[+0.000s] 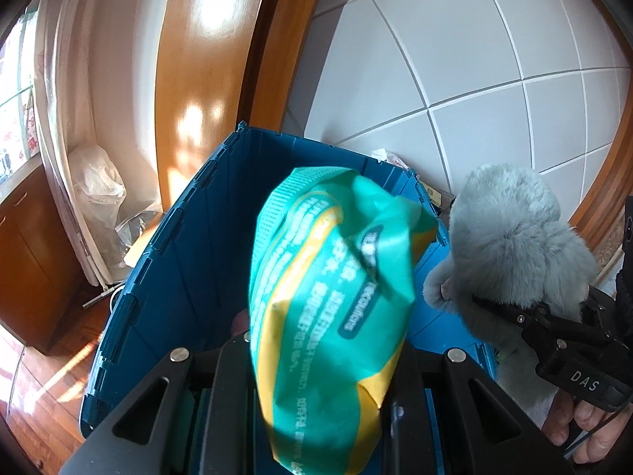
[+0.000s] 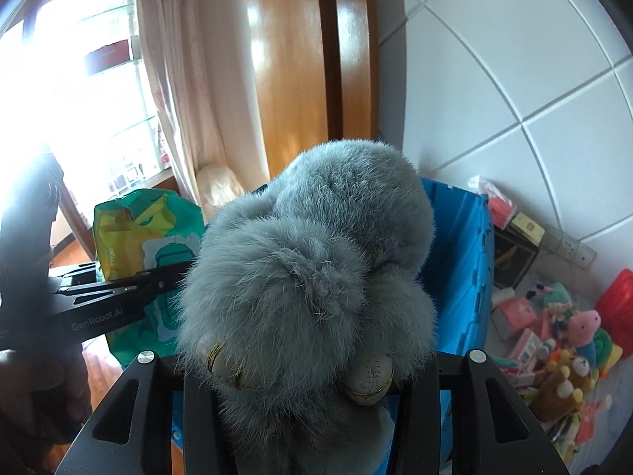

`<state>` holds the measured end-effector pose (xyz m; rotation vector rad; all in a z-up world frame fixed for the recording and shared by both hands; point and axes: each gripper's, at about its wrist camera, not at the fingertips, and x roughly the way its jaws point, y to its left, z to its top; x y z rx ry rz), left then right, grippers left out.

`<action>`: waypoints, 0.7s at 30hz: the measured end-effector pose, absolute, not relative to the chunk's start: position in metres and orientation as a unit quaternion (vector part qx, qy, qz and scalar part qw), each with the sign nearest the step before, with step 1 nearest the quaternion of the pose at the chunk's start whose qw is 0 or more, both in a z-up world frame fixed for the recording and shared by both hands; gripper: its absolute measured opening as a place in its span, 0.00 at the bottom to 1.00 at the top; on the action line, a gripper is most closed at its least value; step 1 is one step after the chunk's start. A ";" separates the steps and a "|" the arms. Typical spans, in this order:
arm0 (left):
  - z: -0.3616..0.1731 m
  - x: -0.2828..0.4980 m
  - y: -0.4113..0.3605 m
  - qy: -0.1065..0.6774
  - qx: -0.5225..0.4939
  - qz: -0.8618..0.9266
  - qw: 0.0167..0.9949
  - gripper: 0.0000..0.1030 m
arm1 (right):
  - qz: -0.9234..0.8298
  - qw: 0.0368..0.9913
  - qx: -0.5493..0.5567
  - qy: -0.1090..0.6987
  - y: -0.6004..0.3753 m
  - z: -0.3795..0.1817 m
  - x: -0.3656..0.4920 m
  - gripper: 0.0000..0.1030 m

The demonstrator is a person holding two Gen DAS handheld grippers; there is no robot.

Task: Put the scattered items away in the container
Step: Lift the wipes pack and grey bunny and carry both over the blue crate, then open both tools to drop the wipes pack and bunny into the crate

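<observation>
A green and yellow soft packet (image 1: pixel 332 297) hangs over the inside of the blue plastic crate (image 1: pixel 190 261), and my left gripper (image 1: pixel 322 344) is shut on its lower end. The packet hides the fingertips. My right gripper (image 2: pixel 308 364) is shut on a grey fluffy plush toy (image 2: pixel 308 261), held above the crate's (image 2: pixel 459 269) near right part. In the left wrist view the plush toy (image 1: pixel 510 237) and the right gripper (image 1: pixel 514 312) sit just right of the packet. In the right wrist view the left gripper (image 2: pixel 174 277) and its packet (image 2: pixel 146 221) are at the left.
Several small toys (image 2: pixel 561 340) and a red box (image 2: pixel 617 301) lie on the floor right of the crate, by the tiled wall with a power strip (image 2: pixel 569 245). A clear plastic bag (image 1: pixel 103 206) and a wooden cabinet (image 1: pixel 31 253) stand left of the crate.
</observation>
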<state>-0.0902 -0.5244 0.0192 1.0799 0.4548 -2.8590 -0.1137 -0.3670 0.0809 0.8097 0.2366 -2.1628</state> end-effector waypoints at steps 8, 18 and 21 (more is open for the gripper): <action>0.013 -0.096 -0.536 0.149 0.356 -0.922 0.033 0.20 | -0.851 0.402 0.325 0.094 -0.379 0.076 -0.116 0.41; 0.005 -0.108 -0.549 0.165 0.373 -0.912 0.046 0.36 | -0.860 0.386 0.317 0.101 -0.390 0.075 -0.123 0.95; 0.003 -0.107 -0.558 0.182 0.366 -0.910 0.070 1.00 | -0.870 0.380 0.298 0.093 -0.383 0.083 -0.125 1.00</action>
